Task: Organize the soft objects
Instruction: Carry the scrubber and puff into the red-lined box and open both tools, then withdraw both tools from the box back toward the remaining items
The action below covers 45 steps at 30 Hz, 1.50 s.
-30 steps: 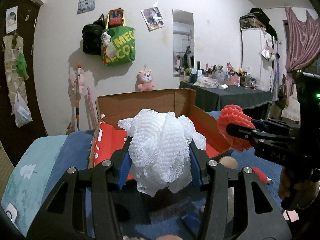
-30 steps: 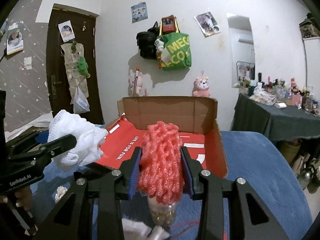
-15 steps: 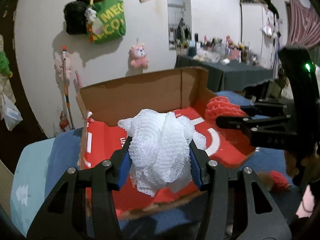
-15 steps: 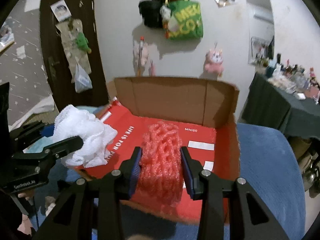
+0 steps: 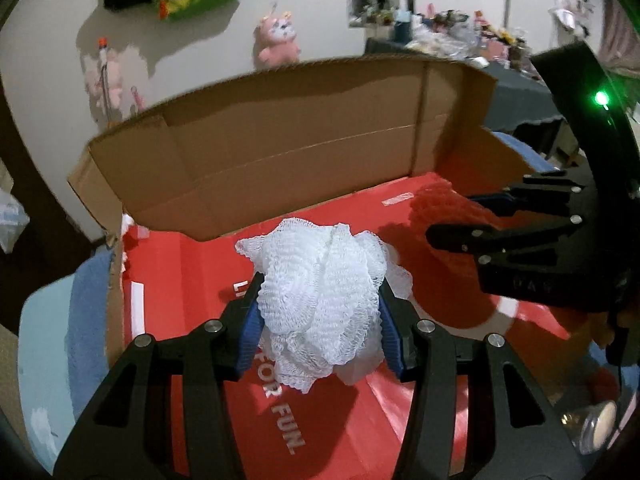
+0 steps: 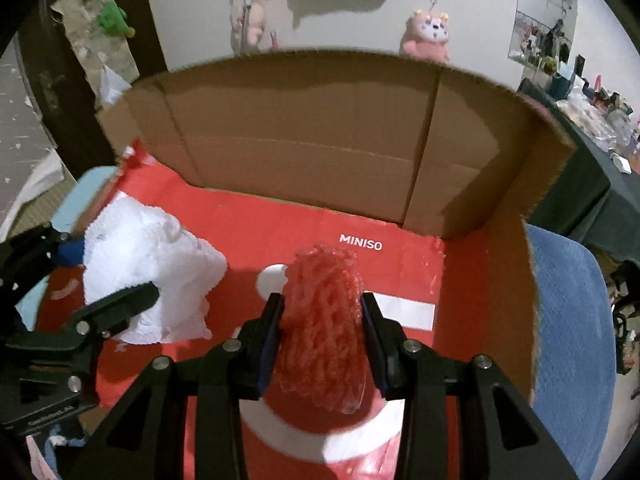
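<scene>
My left gripper [image 5: 320,312] is shut on a white mesh bath pouf [image 5: 320,300] and holds it over the red floor of an open cardboard box [image 5: 280,148]. My right gripper [image 6: 322,320] is shut on a red mesh pouf [image 6: 322,328] over the same box [image 6: 304,132], right of the left one. The white pouf also shows in the right wrist view [image 6: 148,276], and the right gripper in the left wrist view [image 5: 460,220] with the red pouf [image 5: 436,208] in it.
The box lies on a blue blanket [image 6: 568,312]. Its brown flaps stand up at the back and right. A small jar [image 5: 596,428] lies near the box at the lower right. A dark table [image 5: 516,96] with clutter stands at the right.
Both grippers have moved forward and down over the box, each still holding its pouf. The box floor now fills the lower view.
</scene>
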Available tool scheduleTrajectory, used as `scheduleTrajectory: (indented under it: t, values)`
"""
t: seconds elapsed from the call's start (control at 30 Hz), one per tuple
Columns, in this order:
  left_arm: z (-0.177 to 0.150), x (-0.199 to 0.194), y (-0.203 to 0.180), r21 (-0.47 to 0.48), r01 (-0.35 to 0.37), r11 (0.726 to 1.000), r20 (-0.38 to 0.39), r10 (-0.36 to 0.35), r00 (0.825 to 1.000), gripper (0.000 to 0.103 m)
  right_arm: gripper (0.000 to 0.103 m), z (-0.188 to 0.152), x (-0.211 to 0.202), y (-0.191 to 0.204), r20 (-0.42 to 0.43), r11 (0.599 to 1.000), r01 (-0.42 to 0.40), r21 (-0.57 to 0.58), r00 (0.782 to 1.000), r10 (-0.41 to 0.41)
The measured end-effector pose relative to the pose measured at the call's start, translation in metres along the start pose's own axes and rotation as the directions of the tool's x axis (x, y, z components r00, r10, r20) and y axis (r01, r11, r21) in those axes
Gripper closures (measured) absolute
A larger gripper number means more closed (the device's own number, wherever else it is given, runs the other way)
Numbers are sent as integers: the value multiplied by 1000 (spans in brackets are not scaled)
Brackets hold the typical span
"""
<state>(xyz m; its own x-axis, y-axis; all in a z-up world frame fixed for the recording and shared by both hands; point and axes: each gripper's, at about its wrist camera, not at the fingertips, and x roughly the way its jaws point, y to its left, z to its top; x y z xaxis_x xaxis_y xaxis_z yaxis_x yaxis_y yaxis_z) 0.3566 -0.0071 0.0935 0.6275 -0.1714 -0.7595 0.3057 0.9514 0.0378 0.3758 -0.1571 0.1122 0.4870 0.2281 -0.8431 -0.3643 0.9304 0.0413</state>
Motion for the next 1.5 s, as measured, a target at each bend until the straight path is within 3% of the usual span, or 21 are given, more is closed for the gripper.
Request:
scheduleTrajectory:
  t: [0.27, 0.73, 0.87, 1.03, 1.17, 1.5]
  values:
    - [-1, 15, 4, -15, 7, 1000, -22, -7, 1000, 53, 61, 10, 20, 0, -41, 1000, 25, -11, 999, -26]
    - [1, 15, 6, -6, 10, 1000, 3, -10, 1000, 37, 57, 16, 22, -6, -41, 1000, 20, -19, 999, -21]
    - [1, 13, 6, -10, 19, 1000, 14, -19, 1000, 27, 47, 17, 23, -6, -46, 1000, 19, -19, 999, -20]
    - [3, 9, 6, -10, 23, 1000, 22, -22, 1000, 26, 40, 16, 26, -11, -55, 1000, 21, -16, 998, -22]
    - [3, 4, 7, -21, 38, 999, 33, -37, 999, 18, 31, 16, 24, -13, -45, 1000, 19, -5, 999, -19]
    - [6, -22, 6, -44, 65, 997, 90, -61, 994, 15, 24, 12, 9, -13, -16, 1000, 28, -4, 999, -28]
